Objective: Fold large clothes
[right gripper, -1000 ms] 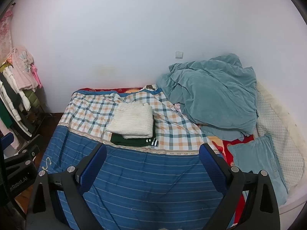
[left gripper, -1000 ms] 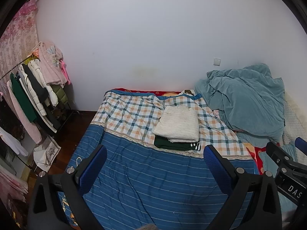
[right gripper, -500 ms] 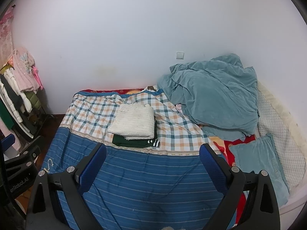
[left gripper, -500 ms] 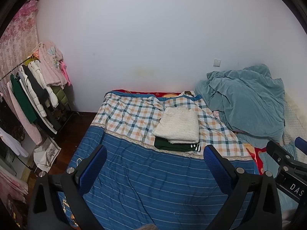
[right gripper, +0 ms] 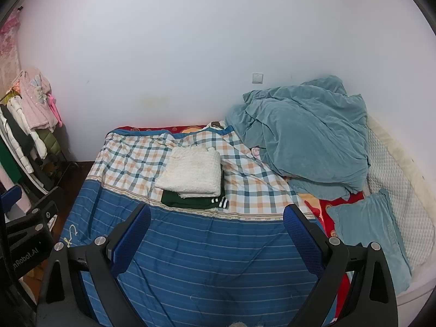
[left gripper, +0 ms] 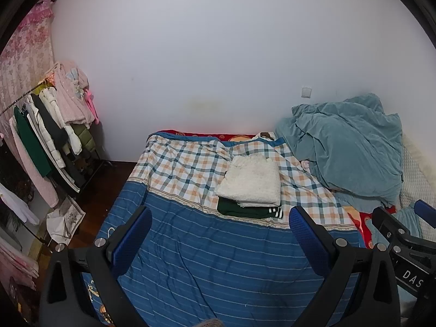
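A folded cream knit garment (left gripper: 252, 181) lies on top of a folded dark green garment with white stripes (left gripper: 249, 209), stacked on the checked part of the bed cover (left gripper: 185, 169); the stack also shows in the right wrist view (right gripper: 190, 174). My left gripper (left gripper: 219, 234) is open and empty, held above the blue striped part of the cover, well short of the stack. My right gripper (right gripper: 216, 230) is open and empty, likewise above the blue stripes (right gripper: 212, 259). Each gripper shows at the edge of the other's view.
A crumpled teal blanket (right gripper: 305, 139) is heaped at the bed's right, with a teal pillow (right gripper: 370, 231) and a white quilted pad (right gripper: 395, 169) beyond. A clothes rack with hanging garments (left gripper: 49, 139) stands left of the bed over dark wooden floor (left gripper: 109, 185).
Both grippers have drifted slightly; the view shifts a little, with the stack sitting marginally lower and to the right. Both stay open and empty.
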The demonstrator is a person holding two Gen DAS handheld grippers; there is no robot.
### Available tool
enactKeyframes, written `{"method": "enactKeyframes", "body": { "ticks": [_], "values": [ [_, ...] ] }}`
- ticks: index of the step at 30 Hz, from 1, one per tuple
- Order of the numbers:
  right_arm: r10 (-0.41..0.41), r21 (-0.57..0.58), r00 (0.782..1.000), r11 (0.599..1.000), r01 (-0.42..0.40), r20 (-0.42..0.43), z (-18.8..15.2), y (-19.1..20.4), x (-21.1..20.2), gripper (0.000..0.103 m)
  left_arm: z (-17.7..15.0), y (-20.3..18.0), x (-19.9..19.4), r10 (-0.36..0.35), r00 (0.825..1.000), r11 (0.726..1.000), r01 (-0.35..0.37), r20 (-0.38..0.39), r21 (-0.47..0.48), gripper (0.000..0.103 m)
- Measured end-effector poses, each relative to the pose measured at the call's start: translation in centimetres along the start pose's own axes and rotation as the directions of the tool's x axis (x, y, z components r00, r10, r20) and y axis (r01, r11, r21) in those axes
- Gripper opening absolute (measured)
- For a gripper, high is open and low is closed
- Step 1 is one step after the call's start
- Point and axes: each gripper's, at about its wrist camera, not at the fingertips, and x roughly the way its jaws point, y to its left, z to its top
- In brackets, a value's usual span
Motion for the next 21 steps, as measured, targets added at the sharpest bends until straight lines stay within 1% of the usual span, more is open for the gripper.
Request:
{"method": "enactKeyframes", "body": {
  "ticks": [21],
  "values": [
    [0.000, 0.006, 1.000, 1.000, 0.000, 0.006, 0.47, 0.00, -0.24, 0.099, 0.91, -0.21, -0.02, 0.007, 1.000, 1.000, -0.007, 0.013, -0.003, 0.103]
  ]
}}
